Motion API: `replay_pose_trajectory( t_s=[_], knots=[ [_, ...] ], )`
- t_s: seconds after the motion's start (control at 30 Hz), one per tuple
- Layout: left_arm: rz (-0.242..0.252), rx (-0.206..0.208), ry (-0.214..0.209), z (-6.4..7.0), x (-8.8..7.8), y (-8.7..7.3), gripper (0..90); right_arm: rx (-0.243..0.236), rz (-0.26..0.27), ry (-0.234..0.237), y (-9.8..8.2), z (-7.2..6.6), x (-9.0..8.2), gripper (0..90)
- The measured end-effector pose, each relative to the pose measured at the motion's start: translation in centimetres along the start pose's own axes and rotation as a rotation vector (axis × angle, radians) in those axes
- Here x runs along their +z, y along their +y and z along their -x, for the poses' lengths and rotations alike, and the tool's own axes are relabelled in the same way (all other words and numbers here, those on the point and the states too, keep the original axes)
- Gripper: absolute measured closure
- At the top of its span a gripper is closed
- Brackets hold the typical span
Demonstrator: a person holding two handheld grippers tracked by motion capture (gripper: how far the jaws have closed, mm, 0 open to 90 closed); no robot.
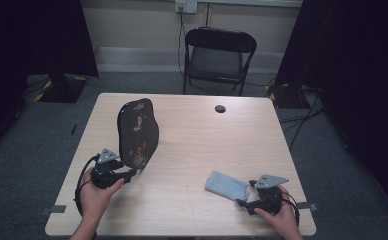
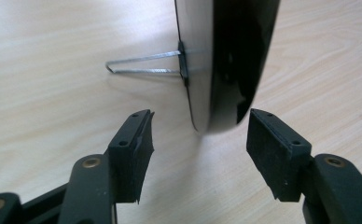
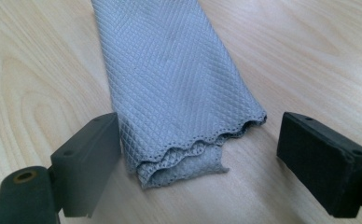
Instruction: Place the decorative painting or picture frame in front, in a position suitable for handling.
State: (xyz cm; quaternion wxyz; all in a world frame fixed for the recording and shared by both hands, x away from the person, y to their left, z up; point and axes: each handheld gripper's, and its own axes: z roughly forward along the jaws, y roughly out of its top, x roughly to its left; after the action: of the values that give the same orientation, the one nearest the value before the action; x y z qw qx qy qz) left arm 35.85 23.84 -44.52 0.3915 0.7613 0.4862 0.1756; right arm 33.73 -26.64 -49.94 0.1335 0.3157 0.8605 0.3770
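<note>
A black oval plate (image 1: 138, 131) painted with flowers stands on edge at the table's left, propped from behind by a wire stand (image 2: 142, 65). My left gripper (image 1: 132, 173) sits at its lower edge. In the left gripper view the plate's bottom rim (image 2: 226, 70) hangs between the jaws of the left gripper (image 2: 200, 130), with a gap on each side. A folded grey quilted cloth (image 1: 227, 185) lies flat near the front right. My right gripper (image 1: 246, 192) is at its near end. In the right gripper view the cloth (image 3: 170, 70) lies between the jaws of the open right gripper (image 3: 198, 135).
The wooden table (image 1: 207, 145) has a round cable hole (image 1: 220, 108) near its far edge. A black folding chair (image 1: 217, 57) stands beyond it. Dark curtains hang at both sides, and cables lie on the grey floor at the right.
</note>
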Motion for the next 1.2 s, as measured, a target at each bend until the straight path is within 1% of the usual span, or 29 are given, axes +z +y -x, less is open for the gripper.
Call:
replay_pose_trajectory(
  t_s=[0.03,0.07,0.1,0.13,0.17,0.23,0.27,0.3,0.33,0.37,0.47,0.53,0.63,0.67,0.7,0.73,0.8,0.87,0.9,0.93,1.0,1.03,1.07,1.1,1.13,1.17,1.2],
  knots=[
    [0.005,-0.001,0.000,-0.1,-0.3,0.3,41.0,0.000,0.000,0.000,0.0,0.0,0.0,12.9],
    [0.012,0.005,0.002,-0.3,-0.8,0.9,41.1,0.000,0.000,0.000,0.0,0.0,0.0,12.9],
    [0.012,0.005,0.002,-0.3,-0.8,0.9,41.1,0.000,0.000,0.000,0.0,0.0,0.0,12.9],
    [0.012,0.004,0.002,-0.5,-1.3,1.6,41.5,0.000,0.000,0.000,0.0,0.0,0.0,12.9],
    [0.012,0.004,0.002,-0.5,-1.3,1.6,41.9,0.000,0.000,0.000,0.0,0.0,0.0,12.9],
    [0.025,0.003,0.007,-0.6,-1.7,2.3,41.8,0.000,0.000,0.000,0.0,0.0,0.0,12.9],
    [0.026,0.003,0.007,-0.7,-2.0,3.1,41.8,0.000,0.000,0.000,0.0,0.0,0.0,12.9],
    [0.020,0.005,0.001,-0.7,-2.1,3.5,41.8,0.001,0.000,0.000,0.0,0.0,0.0,12.8],
    [0.020,0.005,0.001,-0.7,-2.1,3.5,41.9,0.000,0.000,0.000,0.0,0.0,0.0,12.8],
    [0.019,-0.003,-0.001,-0.8,-2.2,4.0,41.9,0.000,0.000,0.000,0.0,0.0,0.0,12.8],
    [0.021,-0.004,0.000,-1.0,-2.6,5.3,42.2,0.000,0.000,0.000,0.0,0.0,0.0,12.9],
    [0.016,0.002,0.016,-1.2,-2.8,6.3,42.2,0.000,0.000,0.000,0.0,0.0,0.0,12.8],
    [-0.004,0.004,0.014,-1.3,-2.7,7.1,42.1,0.001,0.000,0.000,0.0,0.0,0.0,12.8],
    [-0.004,0.004,0.014,-1.3,-2.7,7.1,42.1,0.001,0.000,0.001,0.0,0.0,0.0,12.9],
    [-0.007,0.004,0.015,-1.3,-2.7,7.5,42.1,0.001,0.000,0.001,0.0,0.0,0.0,12.9],
    [-0.004,-0.005,0.013,-1.3,-2.6,7.7,42.2,0.000,0.000,0.001,0.0,0.0,0.0,12.9],
    [-0.008,-0.003,0.014,-1.4,-2.6,7.9,42.2,0.000,0.000,0.001,0.0,0.0,0.0,12.9],
    [-0.008,-0.012,0.017,-1.5,-2.6,8.2,42.8,0.001,0.000,0.001,0.0,0.0,0.0,12.9],
    [-0.003,-0.024,0.019,-1.5,-2.5,8.4,43.1,0.001,0.000,0.001,0.0,0.0,0.0,12.9],
    [-0.014,-0.017,0.018,-1.6,-2.5,8.5,43.1,0.001,0.000,0.001,0.0,0.0,0.0,12.9],
    [-0.014,-0.019,0.020,-1.5,-2.5,8.8,46.0,0.001,0.000,0.001,0.0,0.0,0.0,12.9],
    [-0.009,-0.027,0.024,-1.4,-2.4,9.0,46.0,0.000,0.000,0.001,0.0,0.0,0.0,12.9],
    [-0.016,-0.028,0.016,-1.5,-2.4,9.3,50.4,0.001,-0.001,0.001,0.0,0.0,0.0,12.9],
    [-0.016,-0.028,0.016,-1.5,-2.4,9.3,50.3,0.001,-0.001,0.002,0.0,0.0,0.0,12.9],
    [-0.023,-0.034,0.020,-1.6,-2.5,9.8,50.2,0.001,0.000,0.001,0.0,0.0,0.0,12.9],
    [-0.015,-0.043,0.022,-1.6,-2.6,10.1,51.6,0.000,0.000,0.001,0.0,0.0,0.0,12.9],
    [-0.015,-0.043,0.022,-1.6,-2.6,10.1,52.3,0.000,0.000,0.001,0.0,0.0,0.0,12.9]
  ],
)
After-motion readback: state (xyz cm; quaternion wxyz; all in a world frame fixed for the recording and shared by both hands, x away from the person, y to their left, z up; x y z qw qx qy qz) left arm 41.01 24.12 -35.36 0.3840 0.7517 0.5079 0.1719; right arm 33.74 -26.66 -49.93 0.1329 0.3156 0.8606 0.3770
